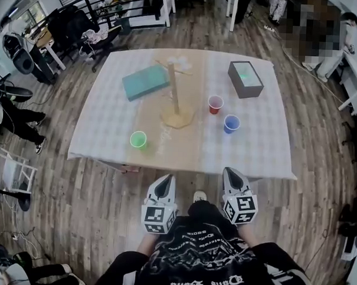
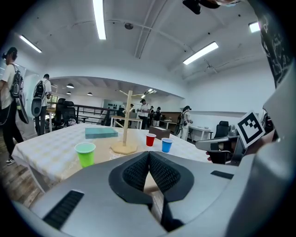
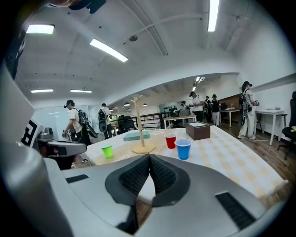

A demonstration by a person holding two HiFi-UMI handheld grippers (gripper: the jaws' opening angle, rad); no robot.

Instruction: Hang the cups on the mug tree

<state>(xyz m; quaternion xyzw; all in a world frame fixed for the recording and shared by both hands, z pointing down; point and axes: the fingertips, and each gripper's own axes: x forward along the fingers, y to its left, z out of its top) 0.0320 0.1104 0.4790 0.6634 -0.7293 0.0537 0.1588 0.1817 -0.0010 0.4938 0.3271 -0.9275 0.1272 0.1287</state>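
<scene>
Table [image 1: 102, 124] — mug tree [image 1: 175, 91] upright at centre

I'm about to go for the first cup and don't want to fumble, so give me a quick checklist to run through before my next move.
1. Left gripper empty: ok, jaws together, nothing between them.
2. Right gripper empty: ok, likewise.
3. Jaws open for a grab: not ok, both are shut.
4. Green cup, red cup and blue cup upright on the table: ok.
5. Mug tree upright, pegs free: ok.
6. Grippers over the table: not ok, both are short of its near edge.
</scene>
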